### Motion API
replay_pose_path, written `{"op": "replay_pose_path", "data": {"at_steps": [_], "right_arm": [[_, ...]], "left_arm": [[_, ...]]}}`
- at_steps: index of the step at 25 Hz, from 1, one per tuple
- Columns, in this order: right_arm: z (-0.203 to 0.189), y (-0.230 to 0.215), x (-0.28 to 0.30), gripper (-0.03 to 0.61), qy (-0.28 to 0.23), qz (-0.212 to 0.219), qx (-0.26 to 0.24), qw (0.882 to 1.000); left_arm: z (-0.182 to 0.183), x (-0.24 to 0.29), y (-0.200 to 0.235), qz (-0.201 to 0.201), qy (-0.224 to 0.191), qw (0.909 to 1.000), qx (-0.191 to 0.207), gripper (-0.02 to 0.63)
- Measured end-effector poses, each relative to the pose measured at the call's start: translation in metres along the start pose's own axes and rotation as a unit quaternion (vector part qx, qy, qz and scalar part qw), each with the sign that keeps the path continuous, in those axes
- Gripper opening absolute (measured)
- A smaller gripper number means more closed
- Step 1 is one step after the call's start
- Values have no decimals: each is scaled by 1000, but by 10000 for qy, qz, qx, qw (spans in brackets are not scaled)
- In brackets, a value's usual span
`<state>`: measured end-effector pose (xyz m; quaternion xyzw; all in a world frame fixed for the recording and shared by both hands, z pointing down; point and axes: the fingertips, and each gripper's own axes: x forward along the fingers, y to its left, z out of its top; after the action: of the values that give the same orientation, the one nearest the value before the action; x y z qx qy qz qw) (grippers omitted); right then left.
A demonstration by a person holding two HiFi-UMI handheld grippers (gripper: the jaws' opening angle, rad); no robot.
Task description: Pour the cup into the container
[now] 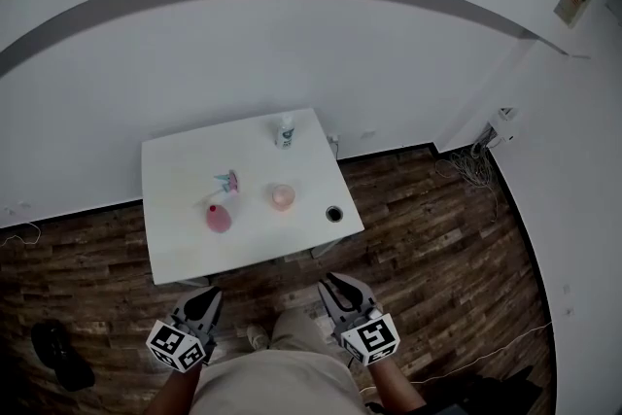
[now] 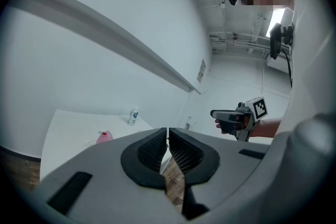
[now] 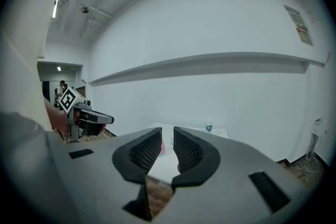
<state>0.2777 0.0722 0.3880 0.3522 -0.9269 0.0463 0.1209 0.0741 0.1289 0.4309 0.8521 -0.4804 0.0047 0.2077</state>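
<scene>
Jaws of the left gripper (image 1: 210, 296) are pressed together with nothing in them. It hangs short of the near edge of the white square table (image 1: 175, 248), not over it. On the table, left to right: a pink round-bellied flask (image 1: 219, 219), then the translucent peach plastic cup (image 1: 283, 196), upright and mid-table, then a small dark ring-shaped pot (image 1: 334, 213) close to the right edge. Can't tell which of those two is the container. Right gripper (image 1: 333, 282) is drawn fully in, empty, also short of the near edge. Cup lies ahead of and between both, a bit nearer the right one. Its axis is vertical, so I'd go in level from the near side. Clear gaps on both flanks of the cup. A small white bottle (image 1: 285, 133) stands behind it at the far edge.
</scene>
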Motion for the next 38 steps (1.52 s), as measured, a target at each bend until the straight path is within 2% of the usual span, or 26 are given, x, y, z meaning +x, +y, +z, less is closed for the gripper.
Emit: {"op": "replay_pose_path", "data": {"at_steps": [9, 14, 20, 24, 30, 38], "right_arm": [[-5, -31, 12, 55, -18, 342, 19, 9994], [10, -70, 23, 55, 10, 605, -50, 9982], [27, -121, 45, 55, -97, 887, -136, 9959], [21, -145, 59, 55, -42, 1157, -172, 9931], [13, -159, 78, 75, -19, 1640, -224, 9862], [14, -149, 101, 102, 128, 1906, -288, 9812]], "left_arm": [[3, 33, -4, 286, 28, 9996, 72, 11], [15, 63, -15, 556, 78, 9984, 25, 11], [31, 109, -27, 601, 110, 9981, -21, 11], [32, 137, -27, 748, 149, 9971, 28, 11], [35, 155, -14, 1100, 22, 9939, -71, 23], [27, 150, 11, 1276, 146, 9916, -156, 63]]}}
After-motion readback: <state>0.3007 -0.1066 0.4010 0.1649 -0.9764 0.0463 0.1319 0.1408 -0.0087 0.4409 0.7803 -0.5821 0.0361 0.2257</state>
